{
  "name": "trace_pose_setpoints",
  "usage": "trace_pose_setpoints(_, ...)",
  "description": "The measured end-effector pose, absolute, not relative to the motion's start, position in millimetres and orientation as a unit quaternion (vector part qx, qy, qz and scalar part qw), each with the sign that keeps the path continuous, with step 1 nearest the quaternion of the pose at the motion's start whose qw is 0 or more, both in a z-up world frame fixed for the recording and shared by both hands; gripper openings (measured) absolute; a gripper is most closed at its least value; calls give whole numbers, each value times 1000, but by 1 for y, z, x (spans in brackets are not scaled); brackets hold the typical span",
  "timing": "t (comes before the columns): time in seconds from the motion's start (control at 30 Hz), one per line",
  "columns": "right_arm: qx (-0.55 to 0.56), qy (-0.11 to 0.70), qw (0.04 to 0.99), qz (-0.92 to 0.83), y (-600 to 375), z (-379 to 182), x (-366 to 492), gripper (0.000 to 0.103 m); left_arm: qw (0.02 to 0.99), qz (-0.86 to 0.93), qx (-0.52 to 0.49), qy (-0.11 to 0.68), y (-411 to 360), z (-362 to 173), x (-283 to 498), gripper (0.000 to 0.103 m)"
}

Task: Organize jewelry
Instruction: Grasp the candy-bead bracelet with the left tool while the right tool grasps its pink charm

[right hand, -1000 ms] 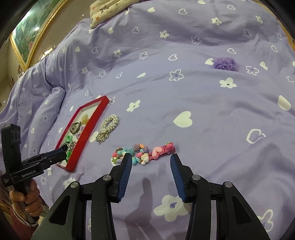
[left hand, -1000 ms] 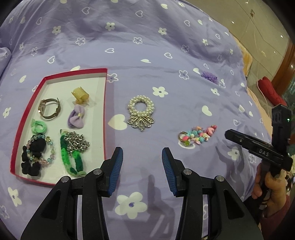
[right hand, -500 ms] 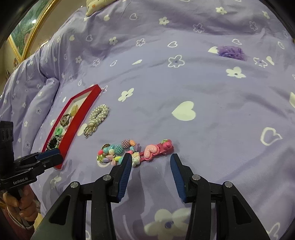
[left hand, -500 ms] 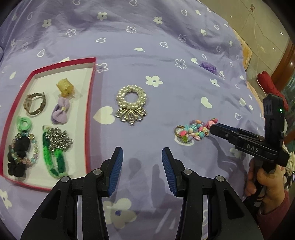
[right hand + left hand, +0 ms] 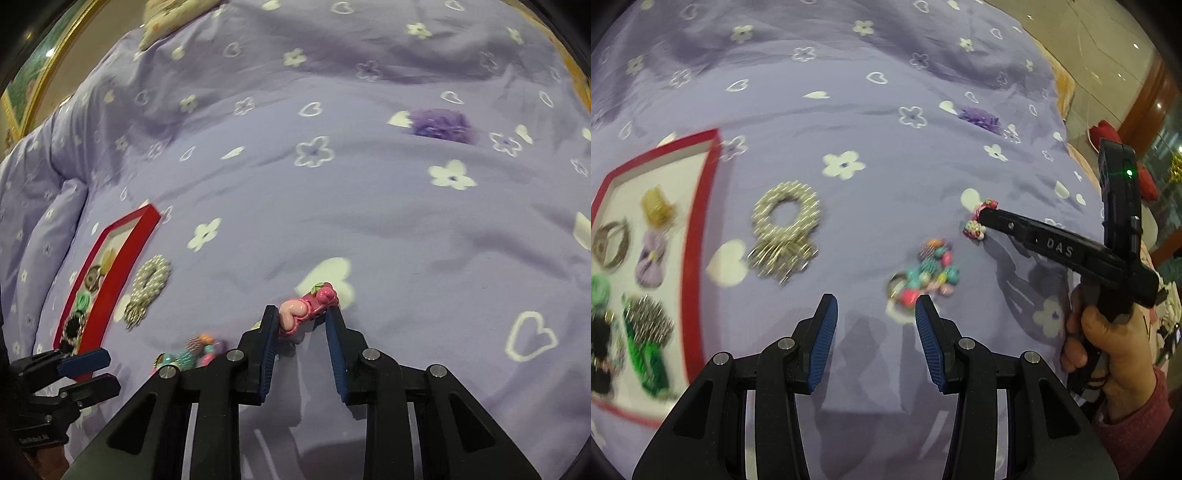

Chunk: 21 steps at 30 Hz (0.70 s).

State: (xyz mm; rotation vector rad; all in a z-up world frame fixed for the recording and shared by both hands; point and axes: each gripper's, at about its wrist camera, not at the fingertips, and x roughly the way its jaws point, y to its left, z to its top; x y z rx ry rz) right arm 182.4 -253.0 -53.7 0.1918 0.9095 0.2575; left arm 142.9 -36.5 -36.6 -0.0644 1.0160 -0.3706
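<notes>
A pink heart hair clip (image 5: 308, 308) lies on the purple bedspread between the open jaws of my right gripper (image 5: 299, 314); it also shows in the left wrist view (image 5: 979, 221) at that gripper's tip. A colourful bead bracelet (image 5: 931, 273) lies just ahead of my open, empty left gripper (image 5: 874, 306), and shows in the right wrist view (image 5: 195, 350). A pearl ring ornament (image 5: 785, 229) lies beside the red-rimmed tray (image 5: 698, 229), which holds a watch, bow, chain and other pieces.
A purple fabric flower (image 5: 441, 125) lies far back on the bedspread, also in the left wrist view (image 5: 979, 118). The bed's right edge drops to the floor, where a red object (image 5: 1104, 133) sits. A framed picture (image 5: 29, 74) hangs at left.
My right gripper has moved forward so the pink clip now sits between its jaws. The left gripper has shifted right, toward the bead bracelet; the tray has slid to the left of its view.
</notes>
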Motion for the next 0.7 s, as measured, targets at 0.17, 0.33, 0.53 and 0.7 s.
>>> trace_pose_setpoints(0.17, 109, 449, 878, 129, -263, -57, 189, 30, 850, -209, 0, 484, -66, -37, 168, 43)
trace_pose_setpoints(0.33, 105, 444, 880, 136, -260, -58, 193, 27, 832, -233, 38, 502, -92, -50, 183, 43)
trace_pose_setpoints(0.53, 120, 430, 883, 143, -266, -54, 188, 26, 824, -262, 39, 502, -100, -54, 180, 12)
trace_pose_setpoints(0.7, 135, 414, 888, 150, -271, -42, 178, 26, 835, -260, 31, 485, -97, -43, 171, 11)
